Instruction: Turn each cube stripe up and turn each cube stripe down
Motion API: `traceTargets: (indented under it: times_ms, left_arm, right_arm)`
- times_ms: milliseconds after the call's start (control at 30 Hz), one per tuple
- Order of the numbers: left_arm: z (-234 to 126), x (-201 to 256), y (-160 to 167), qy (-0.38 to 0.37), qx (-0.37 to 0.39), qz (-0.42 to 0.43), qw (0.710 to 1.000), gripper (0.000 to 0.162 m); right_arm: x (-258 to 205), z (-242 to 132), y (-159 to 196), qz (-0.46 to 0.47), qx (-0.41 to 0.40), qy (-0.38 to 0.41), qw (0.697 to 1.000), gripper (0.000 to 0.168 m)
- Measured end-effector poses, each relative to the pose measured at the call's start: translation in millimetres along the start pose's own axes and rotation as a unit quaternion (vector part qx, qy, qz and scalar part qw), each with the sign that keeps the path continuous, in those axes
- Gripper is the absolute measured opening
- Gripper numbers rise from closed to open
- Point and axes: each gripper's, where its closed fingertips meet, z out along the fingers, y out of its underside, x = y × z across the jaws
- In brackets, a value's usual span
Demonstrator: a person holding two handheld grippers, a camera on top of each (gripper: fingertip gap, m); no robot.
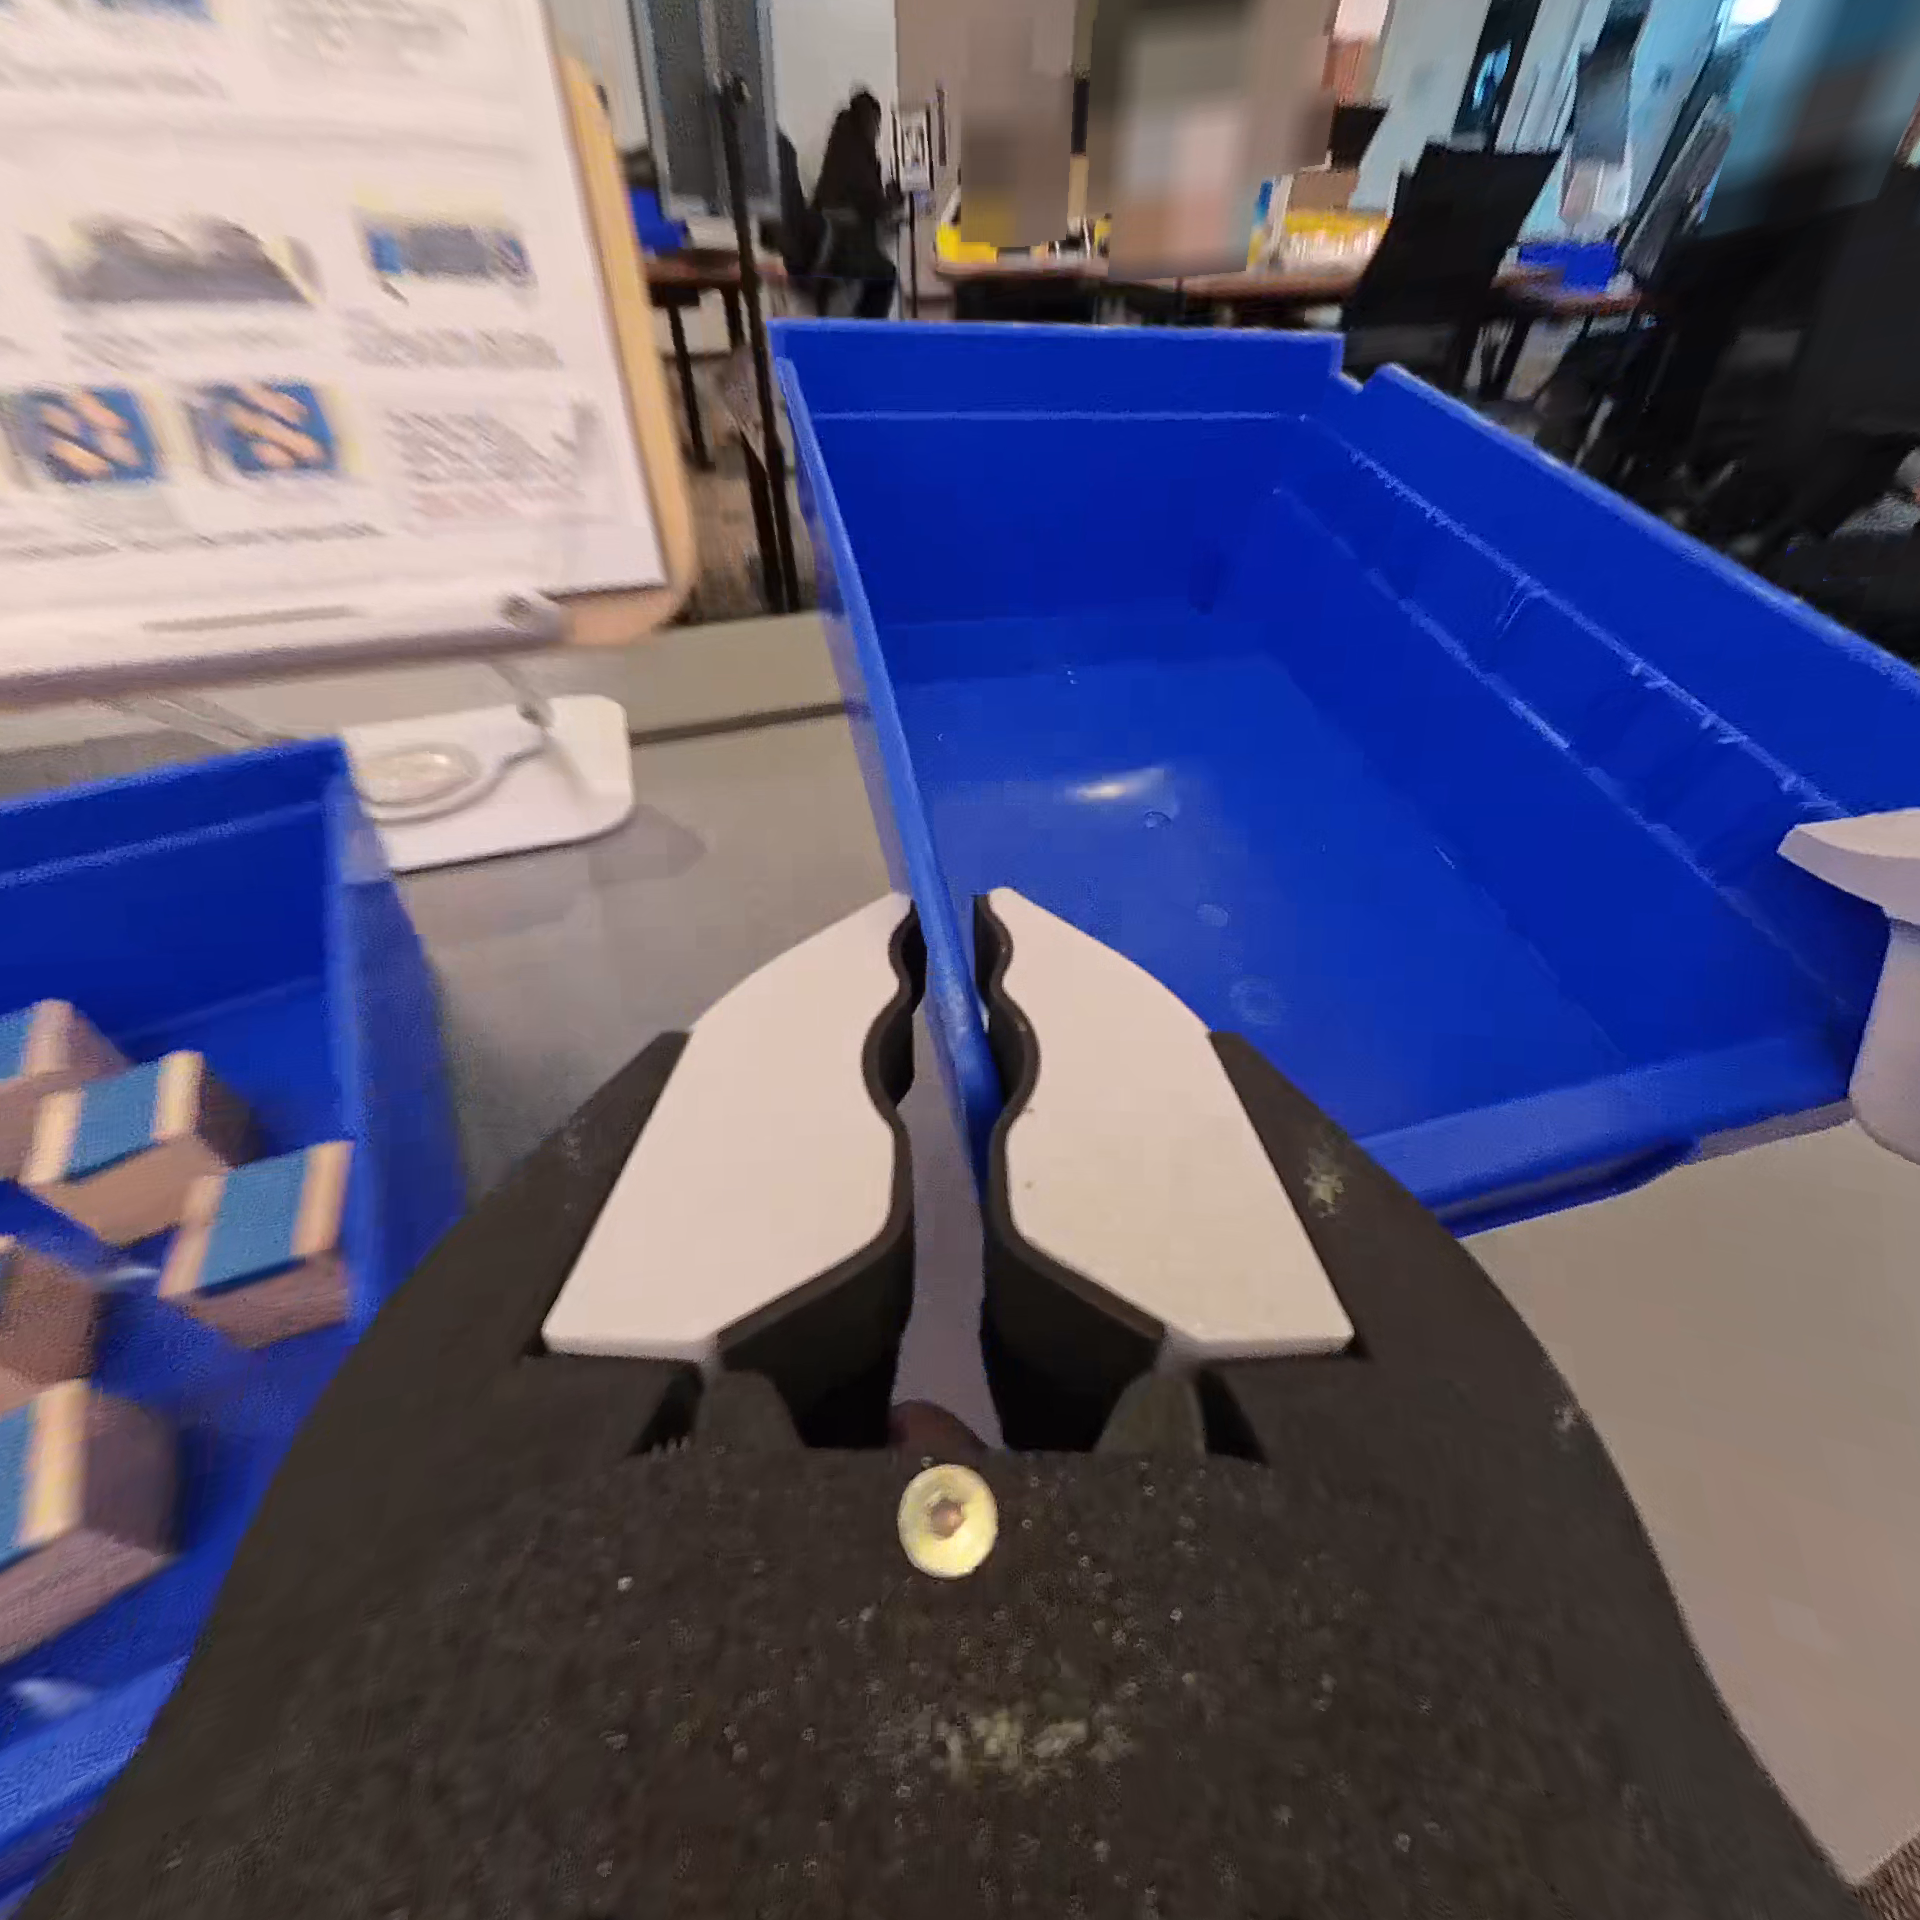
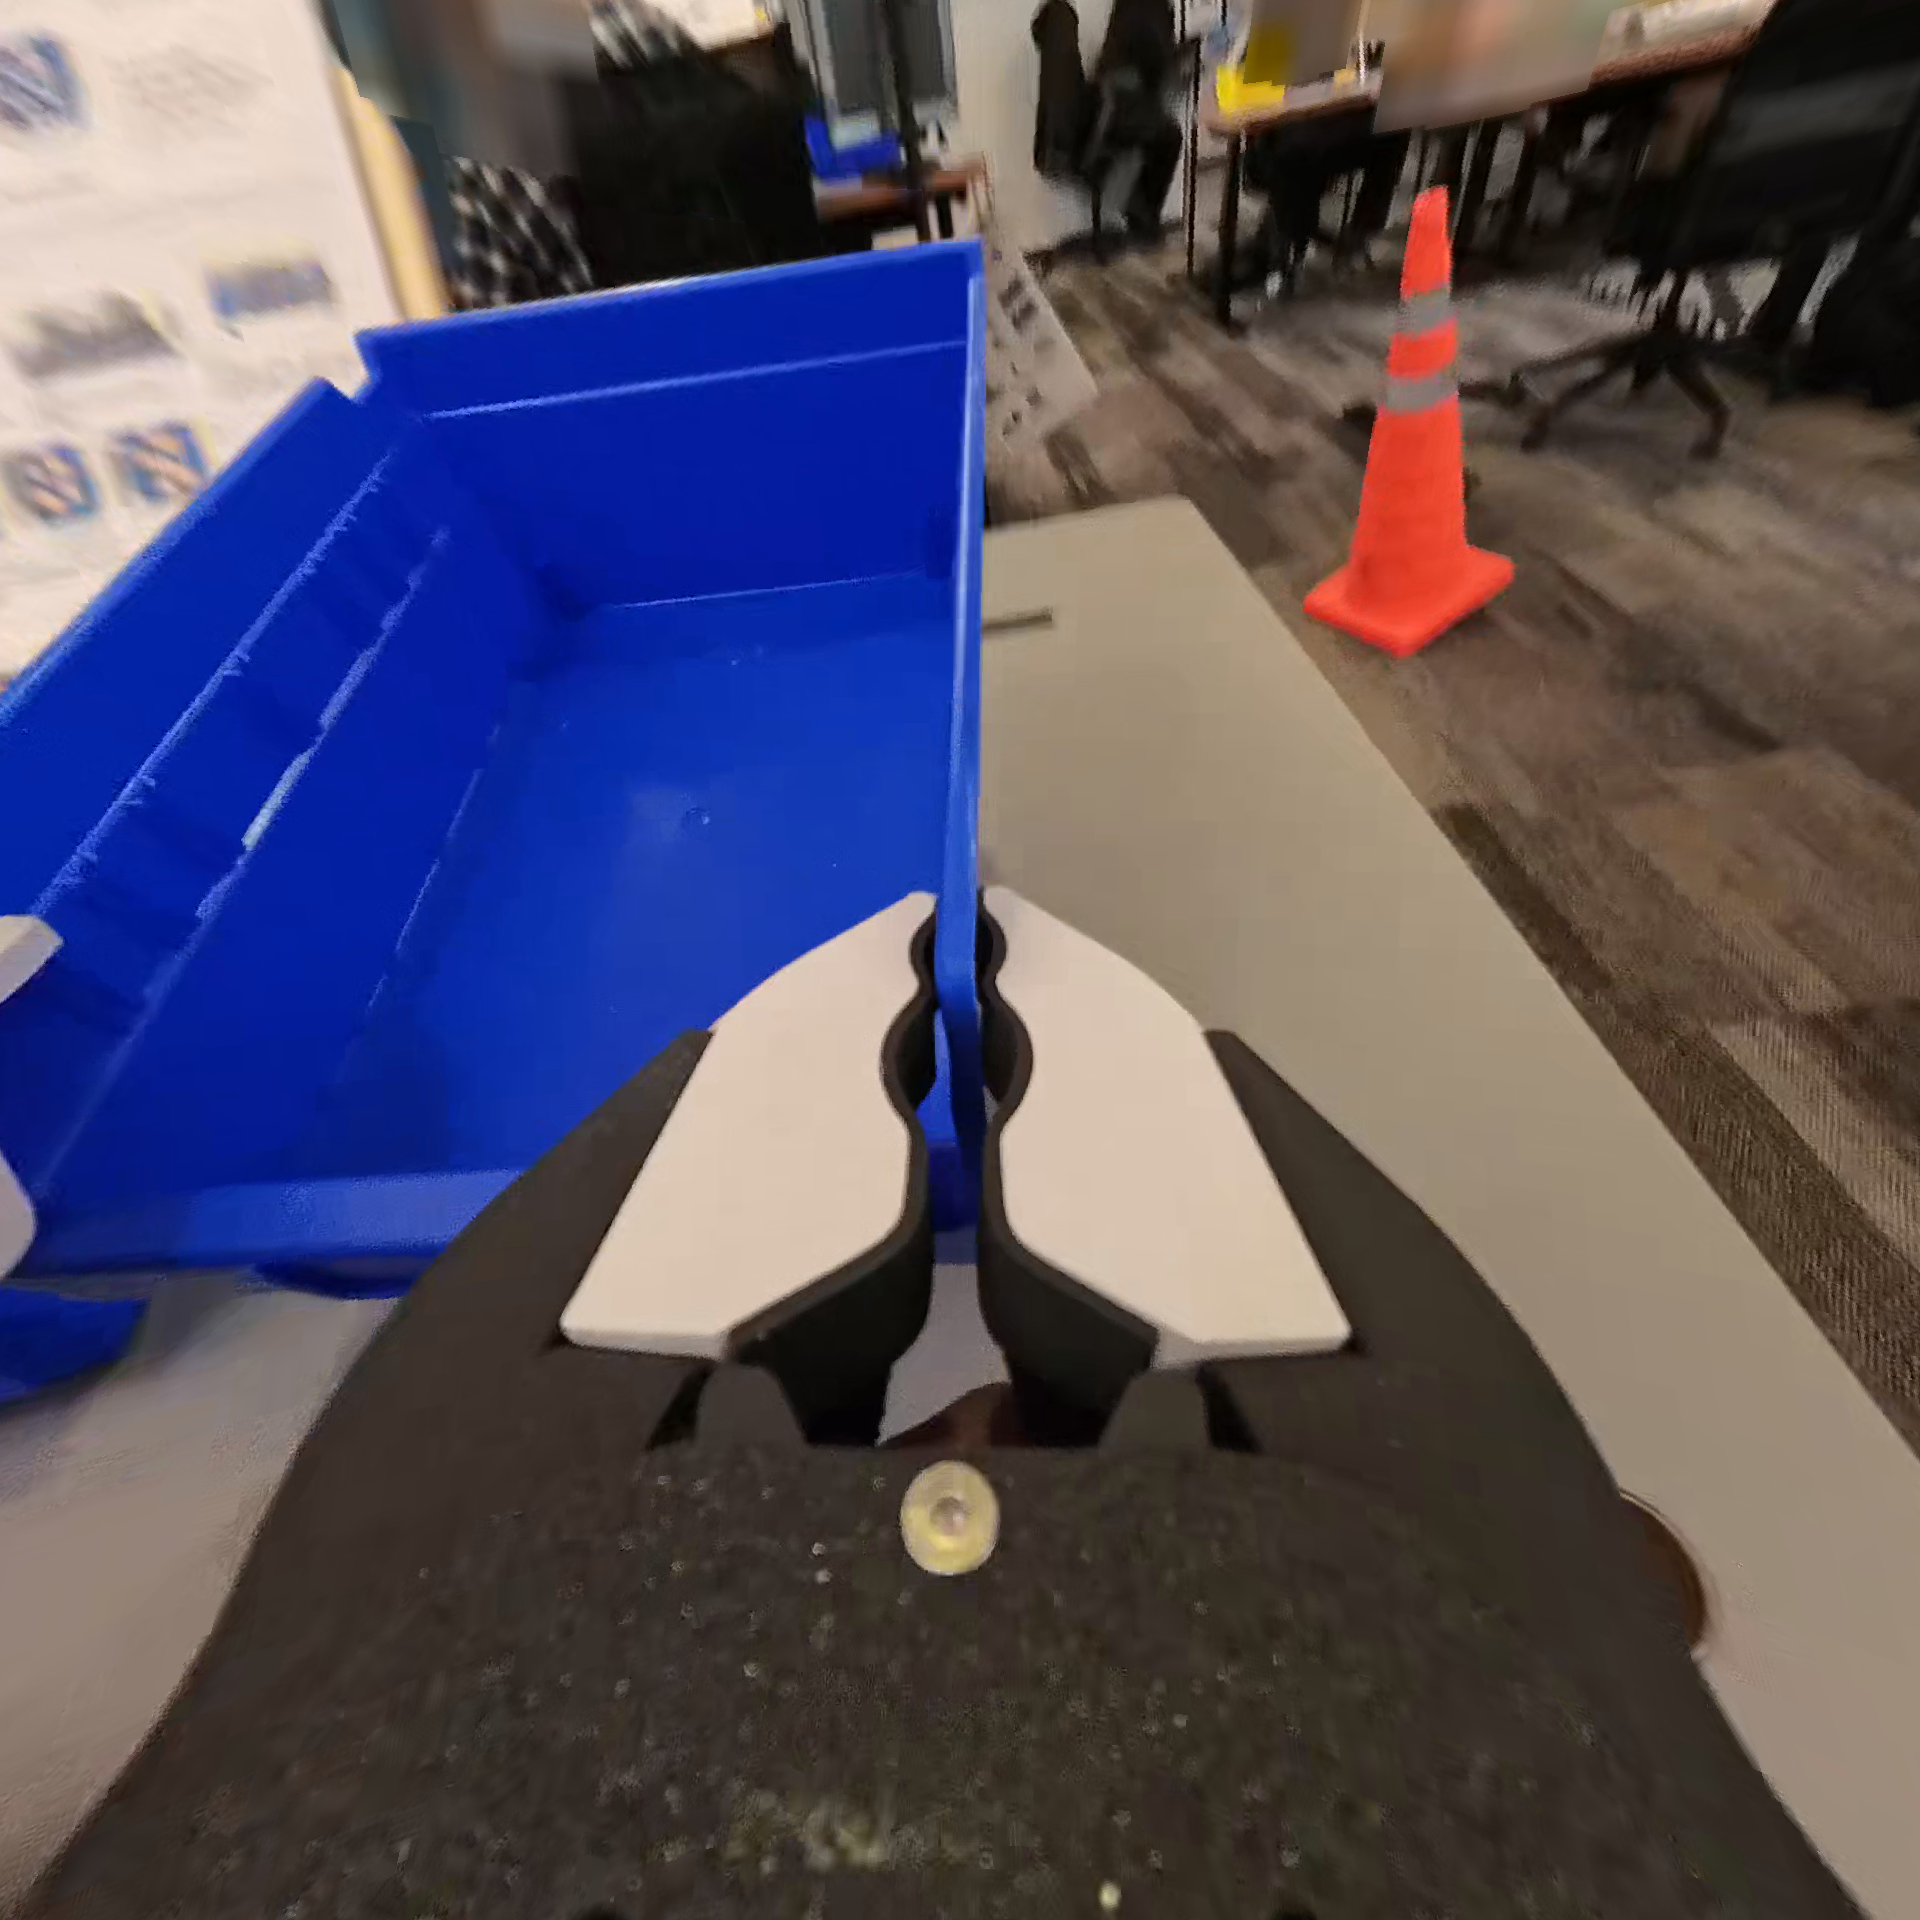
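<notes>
Two grey-padded black grippers hold an empty blue plastic bin (image 1: 1299, 831) off the grey table (image 2: 1195, 831), seemingly to reposition it. Left gripper (image 1: 948, 997) clamps its left wall, right gripper (image 2: 961, 997) its right wall. Striped wooden cubes (image 1: 249, 1236) wait in another blue bin (image 1: 353, 935) at left.

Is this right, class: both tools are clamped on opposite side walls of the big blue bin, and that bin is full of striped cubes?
Not quite. The big blue bin is empty; the left wrist view shows the striped cubes in a second blue bin to its left. The rest holds: the left tool and right tool each clamp a side wall.
</notes>
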Motion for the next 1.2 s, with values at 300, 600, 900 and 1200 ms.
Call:
traceTargets:
  times_ms: [300,600,900,1200]
  left_arm:
    - [46,54,80,0.021,-0.070,-0.021,0.997,0.010]
    - [15,55,66,0.125,-0.080,-0.034,0.988,0.043]
    - [-135,-178,26,0.005,-0.006,0.006,1.000,0.052]
    - [-138,-305,90,-0.151,-0.023,-0.034,0.988,0.038]
  right_arm:
    - [74,34,56,-0.012,-0.066,0.008,0.998,0.003]
    - [75,38,38,0.001,-0.023,-0.004,1.000,0.010]
    - [-178,-46,-9,-0.076,0.137,-0.235,0.959,0.024]
    - [-306,3,110,-0.082,0.019,-0.219,0.972,0.033]
